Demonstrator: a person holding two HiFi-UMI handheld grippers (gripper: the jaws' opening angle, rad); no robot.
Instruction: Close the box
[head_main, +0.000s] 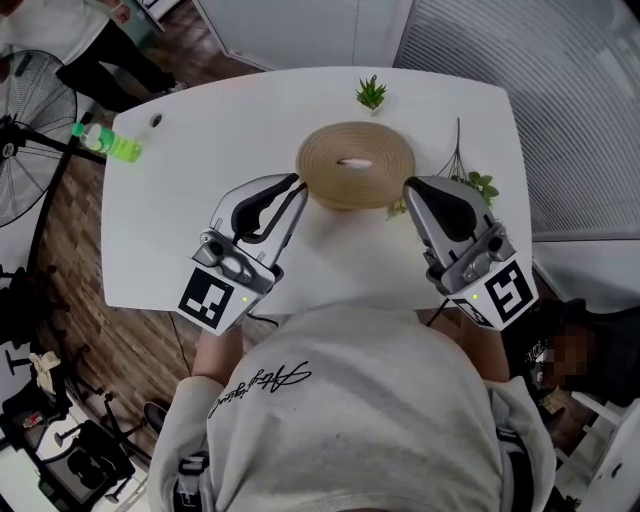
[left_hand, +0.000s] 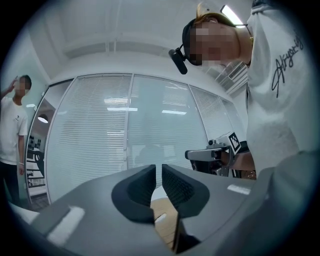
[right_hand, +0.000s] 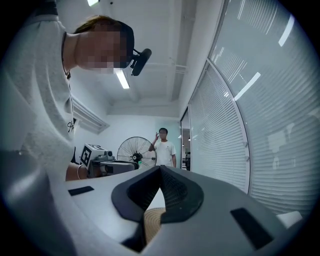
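Round woven box (head_main: 355, 165) at the middle of the white table (head_main: 200, 130), flanked by two empty claws.

The box could be shoved across the table or its lid tipped askew if one side were pushed harder than the other. The left gripper (head_main: 295, 186) is seen with its jaws almost together, a thin slit left and nothing in it. The right gripper (head_main: 409, 187) is shut tight on nothing. Whether the lid is fully seated cannot be made out. Contact between tips and weave is not settled, and only a strip of box is shown beneath each claw.
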